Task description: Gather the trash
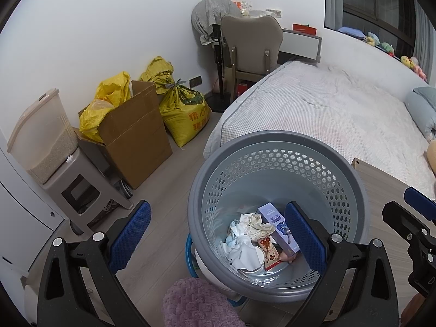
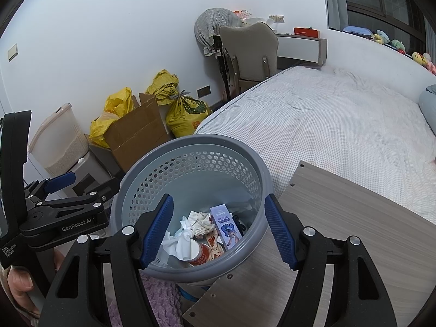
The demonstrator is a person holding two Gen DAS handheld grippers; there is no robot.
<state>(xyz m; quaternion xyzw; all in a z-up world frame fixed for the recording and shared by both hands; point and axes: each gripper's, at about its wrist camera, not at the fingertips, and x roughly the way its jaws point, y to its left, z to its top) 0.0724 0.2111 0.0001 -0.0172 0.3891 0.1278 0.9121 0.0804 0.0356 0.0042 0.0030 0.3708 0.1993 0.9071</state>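
Trash fills the bottom of a grey perforated waste basket that sits in the lower centre of both wrist views. Inside lie crumpled white tissues, a purple carton with a cartoon figure, a red-and-white snack wrapper and, in the right wrist view, a small red-labelled cup.

The left gripper is released: its blue-padded fingers stand wide apart, one at lower left over the wooden floor, the other over the basket's inner right side, and nothing is between them. The right gripper is likewise released, its pads spread across the basket mouth without pressing on anything; whether they touch the rim cannot be told. A hand at the lower left edge of the right wrist view holds the left gripper's handle.

A wood-grain board lies just right of the basket, and a purple fluffy fabric shows at the bottom of the frame. A bed with a checked cover fills the right half. At upper left stand a cardboard box, yellow sacks and a rice dispenser; a chair stands at the upper centre.
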